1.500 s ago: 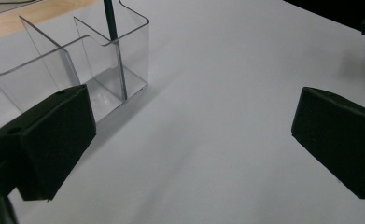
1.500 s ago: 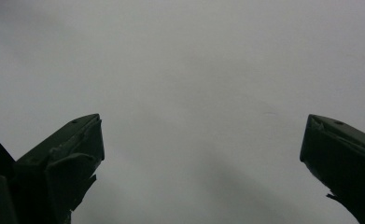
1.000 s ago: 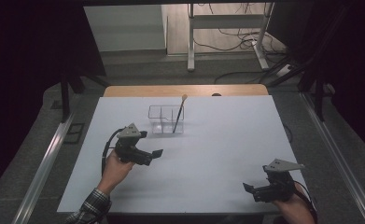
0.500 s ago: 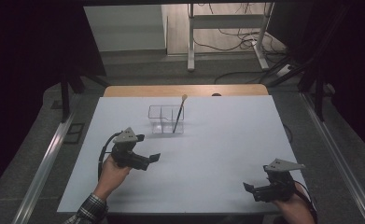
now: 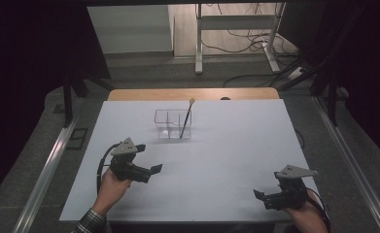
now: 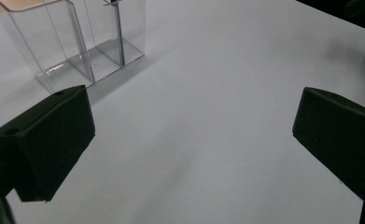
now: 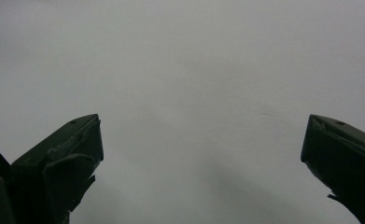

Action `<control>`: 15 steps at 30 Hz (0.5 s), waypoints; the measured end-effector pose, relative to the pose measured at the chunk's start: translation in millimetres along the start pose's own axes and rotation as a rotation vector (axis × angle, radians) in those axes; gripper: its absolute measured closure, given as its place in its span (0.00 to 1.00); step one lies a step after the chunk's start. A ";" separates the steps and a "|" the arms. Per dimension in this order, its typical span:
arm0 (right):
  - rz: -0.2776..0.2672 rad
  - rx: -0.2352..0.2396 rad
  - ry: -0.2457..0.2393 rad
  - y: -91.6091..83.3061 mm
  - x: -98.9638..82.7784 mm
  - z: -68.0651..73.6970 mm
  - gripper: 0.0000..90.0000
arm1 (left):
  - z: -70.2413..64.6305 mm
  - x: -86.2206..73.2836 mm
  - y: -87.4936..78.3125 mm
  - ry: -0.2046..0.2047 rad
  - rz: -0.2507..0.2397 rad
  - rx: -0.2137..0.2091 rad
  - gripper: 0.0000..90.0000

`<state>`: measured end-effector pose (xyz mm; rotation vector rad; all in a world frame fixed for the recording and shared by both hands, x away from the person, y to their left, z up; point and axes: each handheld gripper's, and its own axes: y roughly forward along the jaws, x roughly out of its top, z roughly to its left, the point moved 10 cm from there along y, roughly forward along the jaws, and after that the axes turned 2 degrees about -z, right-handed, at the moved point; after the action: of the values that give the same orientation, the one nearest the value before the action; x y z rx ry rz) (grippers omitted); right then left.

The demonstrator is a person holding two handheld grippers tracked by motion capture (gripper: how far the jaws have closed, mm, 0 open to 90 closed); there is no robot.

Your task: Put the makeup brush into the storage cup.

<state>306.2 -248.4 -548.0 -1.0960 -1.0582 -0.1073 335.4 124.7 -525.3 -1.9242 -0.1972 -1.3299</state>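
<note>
In the high view, a clear box (image 5: 173, 124) is seen near the far edge of the white surface (image 5: 236, 145), with a brush (image 5: 185, 119) leaned inside. The left tool (image 5: 154, 170) is held toward the near left corner, the right tool (image 5: 258, 195) at the near right corner.

In the left gripper view, the left tool (image 6: 192, 140) is spread and empty, the box (image 6: 77, 42) just beyond.

In the right gripper view, the right tool (image 7: 201, 154) is spread over bare surface (image 7: 185, 70).

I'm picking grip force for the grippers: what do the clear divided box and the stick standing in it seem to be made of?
The clear divided box looks like rigid, glossy transparent plastic, maybe acrylic: the table shows through its walls and the edges catch light. The thin dark stick with a pale tip is too small to judge; it may be a wood or plastic brush.
</note>
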 end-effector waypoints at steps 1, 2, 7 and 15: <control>0.000 -0.001 0.000 0.0 0.0 -0.1 0.00 | 0.2 -1.2 -1.4 -0.002 0.000 0.002 0.00; 0.000 -0.001 0.001 0.1 0.0 -0.2 0.00 | 0.4 -2.6 -3.0 -0.005 -0.001 0.005 0.00; 0.003 0.001 -0.001 0.1 -0.1 0.0 0.00 | 0.3 -8.1 -8.5 -0.012 0.000 0.011 0.00; 0.006 0.002 -0.001 0.3 -0.4 0.6 0.00 | -1.0 -17.0 -15.5 -0.012 0.012 0.025 0.00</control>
<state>305.8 -248.0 -548.5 -1.0977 -1.0557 -0.1012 319.2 139.6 -531.8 -1.9096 -0.2069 -1.3025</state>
